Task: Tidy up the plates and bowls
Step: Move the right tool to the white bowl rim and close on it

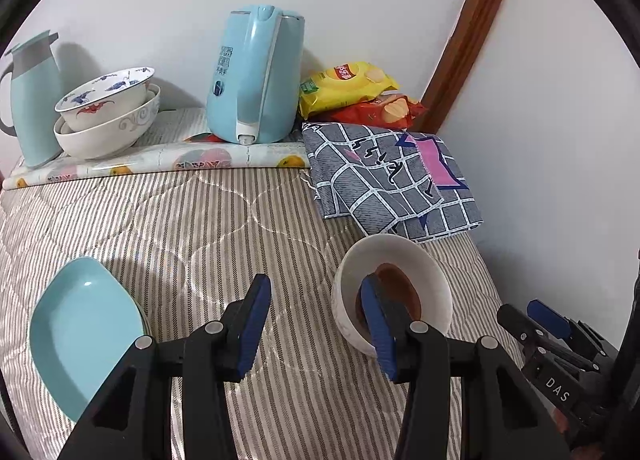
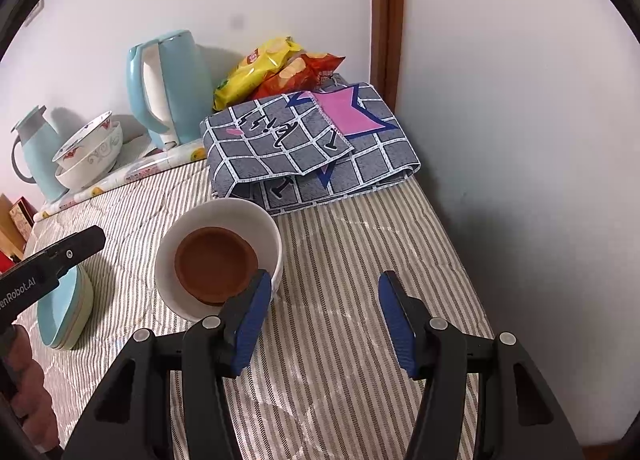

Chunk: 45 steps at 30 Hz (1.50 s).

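The right gripper, seen at the edge of the left wrist view, has the white letters "DAS" on its black body. In the right wrist view, the black arm of the left gripper has white letters that read "enRobot.AI"; the start of the word is cut off. The blue kettle has dark signs running down its side, too small to read. The yellow chip bag has a red logo, too blurry to read.
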### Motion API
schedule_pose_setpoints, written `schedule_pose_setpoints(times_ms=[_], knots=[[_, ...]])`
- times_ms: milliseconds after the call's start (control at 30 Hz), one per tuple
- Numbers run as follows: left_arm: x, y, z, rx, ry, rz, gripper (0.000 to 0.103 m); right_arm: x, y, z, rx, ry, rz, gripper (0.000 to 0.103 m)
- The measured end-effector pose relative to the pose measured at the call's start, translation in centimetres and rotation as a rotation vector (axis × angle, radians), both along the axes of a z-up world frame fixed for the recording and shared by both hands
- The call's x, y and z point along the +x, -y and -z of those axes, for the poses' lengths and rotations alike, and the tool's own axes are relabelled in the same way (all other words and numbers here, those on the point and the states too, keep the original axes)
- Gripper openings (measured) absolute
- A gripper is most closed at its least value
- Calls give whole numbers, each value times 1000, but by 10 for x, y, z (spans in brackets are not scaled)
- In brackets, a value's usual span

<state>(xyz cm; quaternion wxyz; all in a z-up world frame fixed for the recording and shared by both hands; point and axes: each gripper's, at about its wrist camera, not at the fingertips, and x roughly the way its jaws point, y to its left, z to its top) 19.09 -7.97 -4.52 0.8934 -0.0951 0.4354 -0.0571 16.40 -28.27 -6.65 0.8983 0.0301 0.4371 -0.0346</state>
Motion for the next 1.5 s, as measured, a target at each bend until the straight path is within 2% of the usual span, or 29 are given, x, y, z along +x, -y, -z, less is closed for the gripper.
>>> schedule_pose_setpoints(times_ms=[300, 800, 1000, 1133, 1333, 1400, 1500], knots=[[7, 0, 7, 10, -17, 3, 45, 9, -2, 7, 11, -10, -3, 55], [20, -5, 22, -78, -52, -14, 44, 30, 0, 23, 87, -33, -28, 55], [27, 3, 35, -84, -80, 3, 44, 42, -7, 35, 109, -49, -61, 50], [32, 10, 40, -77, -89, 30, 38, 50, -8, 44, 142, -81, -66, 38], [40, 20, 50, -60, -122, 53, 37, 56, -10, 54, 161, -107, -72, 33], [42, 22, 54, -49, -138, 60, 30, 58, -12, 58, 160, -119, -75, 29], [44, 25, 59, -40, -157, 73, 28, 61, -15, 62, 139, -128, -86, 26]])
